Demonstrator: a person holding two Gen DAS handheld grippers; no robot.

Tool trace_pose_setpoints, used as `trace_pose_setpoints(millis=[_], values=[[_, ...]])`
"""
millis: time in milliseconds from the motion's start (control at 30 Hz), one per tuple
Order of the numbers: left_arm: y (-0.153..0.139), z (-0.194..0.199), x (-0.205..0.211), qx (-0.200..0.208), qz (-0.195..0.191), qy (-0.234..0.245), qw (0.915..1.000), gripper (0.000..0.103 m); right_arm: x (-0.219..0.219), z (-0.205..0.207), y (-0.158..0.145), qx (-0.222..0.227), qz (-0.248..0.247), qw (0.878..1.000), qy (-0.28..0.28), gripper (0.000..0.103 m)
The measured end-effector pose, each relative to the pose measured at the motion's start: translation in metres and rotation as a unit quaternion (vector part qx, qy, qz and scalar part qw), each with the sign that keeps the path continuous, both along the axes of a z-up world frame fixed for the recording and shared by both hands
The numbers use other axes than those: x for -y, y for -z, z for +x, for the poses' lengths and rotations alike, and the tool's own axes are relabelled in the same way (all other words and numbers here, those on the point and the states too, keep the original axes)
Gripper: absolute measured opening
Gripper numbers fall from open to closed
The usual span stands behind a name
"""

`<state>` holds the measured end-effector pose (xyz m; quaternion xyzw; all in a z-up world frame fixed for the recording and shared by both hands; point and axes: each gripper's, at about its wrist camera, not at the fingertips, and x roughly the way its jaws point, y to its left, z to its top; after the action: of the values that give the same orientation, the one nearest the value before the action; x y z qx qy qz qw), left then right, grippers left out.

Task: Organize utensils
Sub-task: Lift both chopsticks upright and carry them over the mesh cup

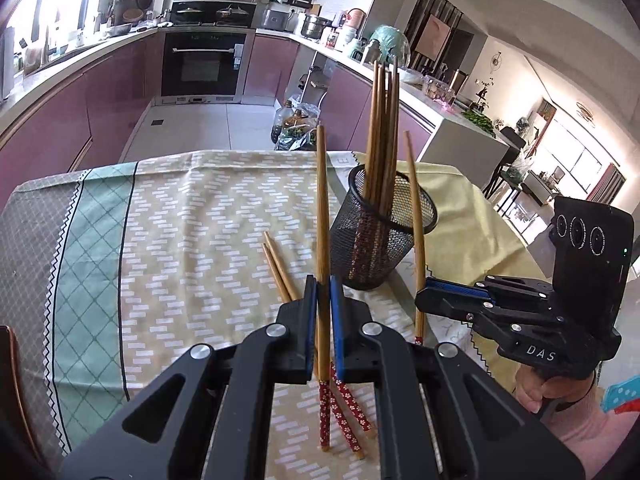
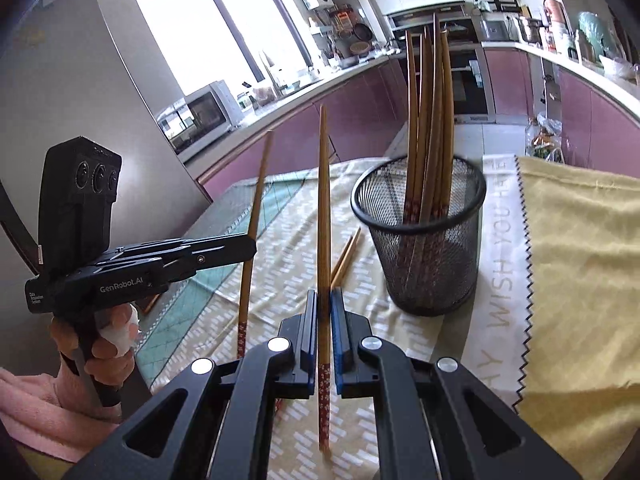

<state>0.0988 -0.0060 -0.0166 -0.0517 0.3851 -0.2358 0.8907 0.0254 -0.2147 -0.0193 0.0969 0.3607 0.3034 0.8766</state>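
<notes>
A black mesh cup [image 1: 380, 232] [image 2: 424, 240] stands on the table with several wooden chopsticks [image 1: 382, 120] [image 2: 428, 120] upright in it. My left gripper [image 1: 323, 284] is shut on one chopstick [image 1: 322, 200], held upright left of the cup; it also shows in the right wrist view [image 2: 250, 246]. My right gripper [image 2: 323, 296] is shut on another chopstick [image 2: 323, 220], held upright; it shows in the left wrist view [image 1: 420, 300] with its chopstick [image 1: 415, 220] close to the cup's right side. Two chopsticks [image 1: 280, 272] [image 2: 346, 256] lie on the cloth.
The table carries a patterned cloth [image 1: 180, 240] and a yellow cloth [image 2: 580, 260] on the right. Its far edge [image 1: 240, 154] drops to the kitchen floor. Purple cabinets and an oven [image 1: 204, 64] stand beyond. A chair back [image 1: 8, 360] shows at the left.
</notes>
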Motion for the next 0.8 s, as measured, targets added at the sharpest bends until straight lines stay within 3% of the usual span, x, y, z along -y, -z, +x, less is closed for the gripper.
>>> trace_pose_setpoints(millis=[300,800], values=[[-0.046,-0.011,0.002,0.052,-0.030,0.022,0.9980,0.007,0.020,-0.002,-0.034,0.052,0.014,0.998,0.018,0.006],[-0.114,0.006,0.020,0.129,-0.059,0.033,0.9893,0.007,0.042,0.015,-0.096,0.138,0.004,0.990,0.042,0.006]])
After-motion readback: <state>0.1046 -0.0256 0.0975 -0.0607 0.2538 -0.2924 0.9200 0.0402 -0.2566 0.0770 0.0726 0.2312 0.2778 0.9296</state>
